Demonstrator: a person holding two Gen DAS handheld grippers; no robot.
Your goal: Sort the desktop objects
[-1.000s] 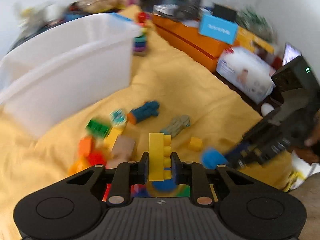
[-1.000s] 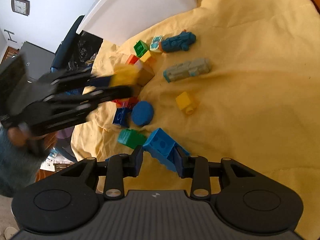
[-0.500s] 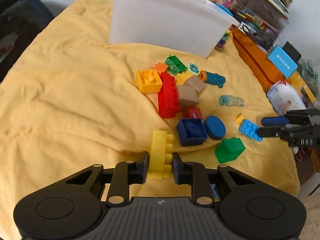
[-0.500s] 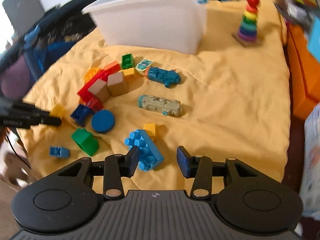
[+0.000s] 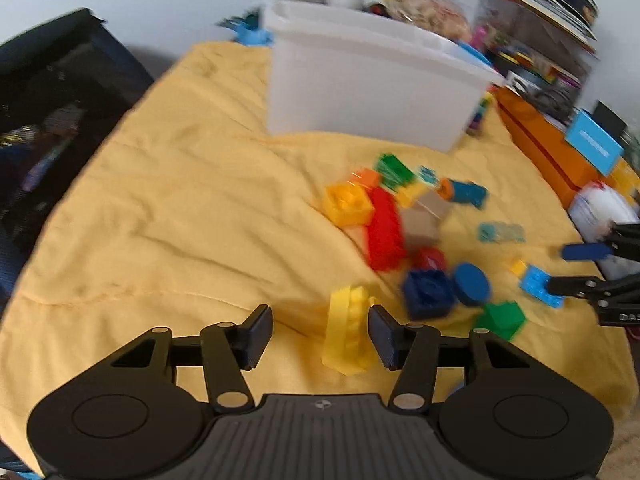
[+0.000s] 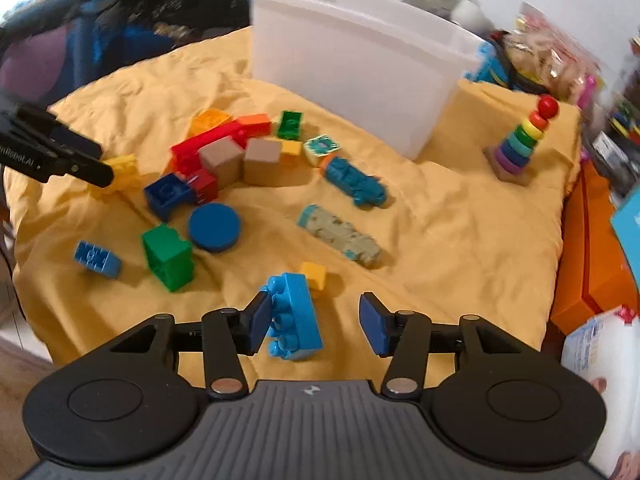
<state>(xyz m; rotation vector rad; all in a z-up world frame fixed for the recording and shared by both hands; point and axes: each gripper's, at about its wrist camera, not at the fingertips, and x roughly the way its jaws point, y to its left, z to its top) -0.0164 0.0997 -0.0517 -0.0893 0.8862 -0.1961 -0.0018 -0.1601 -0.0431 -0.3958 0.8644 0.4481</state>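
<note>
My left gripper hangs low over the yellow cloth, its jaws opening. A yellow brick stands on the cloth between them, close to the right finger, and the left pad is well clear of it. My right gripper is opening as well. A light-blue brick lies on the cloth beside its left finger, far from the right one. The white bin stands at the back. In the right wrist view the left gripper reaches in from the left.
A heap of bricks lies mid-cloth, with a blue disc, a green brick, a teal toy car and a grey one. A ring stacker stands at the right, an orange box past the cloth's edge.
Both grippers were shut on their bricks and have since spread their jaws. The yellow and light-blue bricks now rest on the cloth. Both views have swung round to face the bin.
</note>
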